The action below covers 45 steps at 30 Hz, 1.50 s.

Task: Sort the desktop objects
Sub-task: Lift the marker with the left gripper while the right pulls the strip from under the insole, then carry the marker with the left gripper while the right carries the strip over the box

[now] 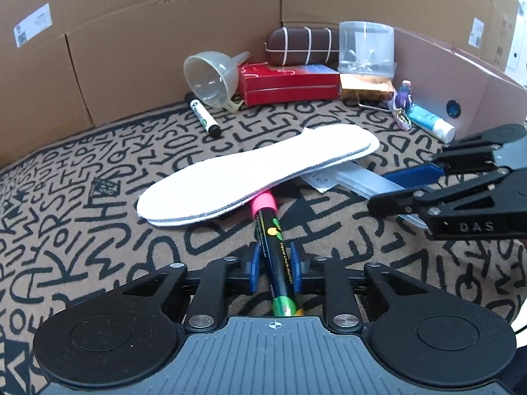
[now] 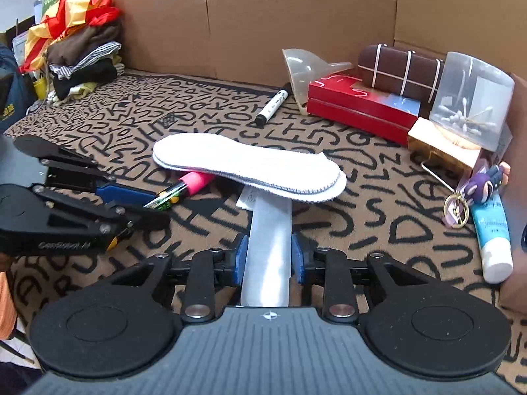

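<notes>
Item one, nearest: the left tool, its pads pinched on the black barrel of one liquid chalk marker; the marker's long axis ran straight ahead along the fingers, and its pink cap end lay tucked under the near edge of the insoles. Item two: the right tool, its blue pads set on either side of one flat translucent ruler-like strip, close against its edges though a firm pinch could not be confirmed; the strip likewise ran lengthwise away from the tool, its far end beneath the insoles. Each tool was thus nearer its own piece, and any withdrawal would, in judgement, have to run back along that axis from under the overlying stack. Insoles: two white, stacked, lying crosswise just beyond both tools on the letter-patterned mat covering the counter. Farther off: one black whiteboard marker, one clear funnel, one red box, one brown case, one clear tub of cotton swabs, one gold box, one keyring figure, one blue-and-white tube.
</notes>
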Each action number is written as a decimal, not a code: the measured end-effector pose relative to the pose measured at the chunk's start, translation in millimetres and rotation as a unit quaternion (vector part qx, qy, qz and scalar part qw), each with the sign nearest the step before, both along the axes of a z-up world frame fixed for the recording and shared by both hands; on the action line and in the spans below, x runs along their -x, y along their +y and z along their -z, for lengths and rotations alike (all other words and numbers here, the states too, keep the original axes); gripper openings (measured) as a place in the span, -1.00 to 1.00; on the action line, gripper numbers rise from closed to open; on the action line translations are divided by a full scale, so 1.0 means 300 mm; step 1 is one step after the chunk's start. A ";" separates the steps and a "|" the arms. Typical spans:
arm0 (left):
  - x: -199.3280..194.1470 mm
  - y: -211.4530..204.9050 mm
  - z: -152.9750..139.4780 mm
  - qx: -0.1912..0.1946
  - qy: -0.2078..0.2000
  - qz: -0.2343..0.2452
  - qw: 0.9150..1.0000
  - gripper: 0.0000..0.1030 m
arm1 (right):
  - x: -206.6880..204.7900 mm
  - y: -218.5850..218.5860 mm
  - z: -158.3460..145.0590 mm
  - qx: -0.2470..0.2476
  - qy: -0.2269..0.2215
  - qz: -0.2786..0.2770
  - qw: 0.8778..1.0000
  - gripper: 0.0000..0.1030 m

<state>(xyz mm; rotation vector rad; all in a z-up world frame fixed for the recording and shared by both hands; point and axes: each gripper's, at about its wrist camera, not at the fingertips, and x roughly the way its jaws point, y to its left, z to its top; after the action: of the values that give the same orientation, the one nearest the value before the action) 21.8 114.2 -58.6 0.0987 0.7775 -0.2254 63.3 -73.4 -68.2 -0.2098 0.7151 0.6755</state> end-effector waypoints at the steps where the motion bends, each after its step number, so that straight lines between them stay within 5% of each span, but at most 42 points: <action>1: 0.006 -0.003 -0.001 0.003 0.001 0.001 1.000 -0.79 | 0.008 -0.008 -0.001 -0.003 0.002 -0.001 1.000 -0.38; 9: 0.061 -0.039 -0.011 0.034 0.014 0.018 0.999 -0.79 | 0.072 -0.089 -0.011 -0.043 0.033 0.000 0.999 -0.39; 20: 0.103 -0.136 -0.010 0.054 0.024 0.057 0.997 -0.77 | 0.125 -0.224 -0.015 -0.045 0.019 0.052 0.997 -0.40; 24: 0.096 -0.158 -0.010 0.044 0.022 0.053 0.997 -0.30 | 0.132 -0.226 -0.002 -0.042 0.012 0.054 0.998 -0.37; 26: 0.094 -0.175 -0.009 0.033 0.018 0.054 0.998 -0.27 | 0.134 -0.221 0.002 -0.041 0.007 0.054 0.998 -0.36; 29: 0.091 -0.201 -0.008 0.015 0.012 0.056 0.998 -0.37 | 0.138 -0.206 0.010 -0.030 -0.009 0.050 0.998 -0.38; 30: 0.091 -0.209 -0.010 0.007 0.011 0.056 0.998 -0.69 | 0.138 -0.206 0.010 -0.031 -0.010 0.051 0.998 -0.38; 31: 0.091 -0.215 -0.012 0.003 0.010 0.056 0.998 -0.78 | 0.138 -0.210 0.010 -0.033 -0.008 0.051 0.998 -0.39; 45: 0.071 -0.286 -0.074 0.037 0.001 0.060 0.998 -0.79 | 0.163 -0.355 -0.045 -0.076 -0.021 0.096 0.992 -0.39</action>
<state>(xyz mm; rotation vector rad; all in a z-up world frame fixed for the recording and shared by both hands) 0.4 28.3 -36.4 0.0751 0.7654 -0.3670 14.3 -179.9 -54.6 -0.0141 0.6315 0.5363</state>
